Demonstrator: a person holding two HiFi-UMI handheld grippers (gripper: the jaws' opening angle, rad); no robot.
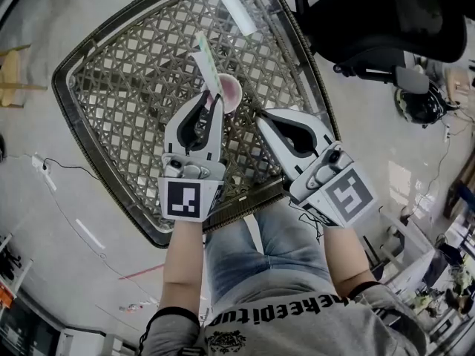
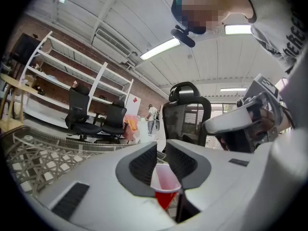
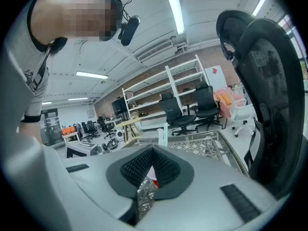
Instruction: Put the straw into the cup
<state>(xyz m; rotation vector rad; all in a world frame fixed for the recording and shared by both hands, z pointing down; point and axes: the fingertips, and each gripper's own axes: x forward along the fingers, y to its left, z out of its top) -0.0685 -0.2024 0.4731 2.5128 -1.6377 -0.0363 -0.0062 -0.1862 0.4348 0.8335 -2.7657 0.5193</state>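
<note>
A paper-wrapped straw (image 1: 206, 59) stands nearly upright with its lower end at the mouth of a small red cup (image 1: 231, 93), which sits on the woven lattice top of a glass-covered desk (image 1: 126, 87). In the head view the straw's foot disappears right at the tips of the left gripper (image 1: 213, 96). That claw is drawn in to a narrow slit and appears to pinch the straw just above the cup.

In the left gripper view the cup (image 2: 166, 189) shows through the thin gap between the dark ribbed pads (image 2: 139, 165), pale inside and red outside. It lies below the left gripper (image 2: 161, 146) rather than being clasped by it.

The right gripper (image 1: 261, 113) hovers just beside the cup, on the side toward the person's right, and touches nothing. Its claw is closed tip to tip with nothing in it.

In the right gripper view the straw (image 3: 163, 134) rises pale green and white beyond the right gripper (image 3: 152, 150). A sliver of the cup (image 3: 153, 179) and the lattice of the desk (image 3: 202, 141) show under the meeting pads.

A black office chair (image 1: 386, 13) stands off the desk's far right corner. The person's bare forearms (image 1: 182, 273) reach in from below.
</note>
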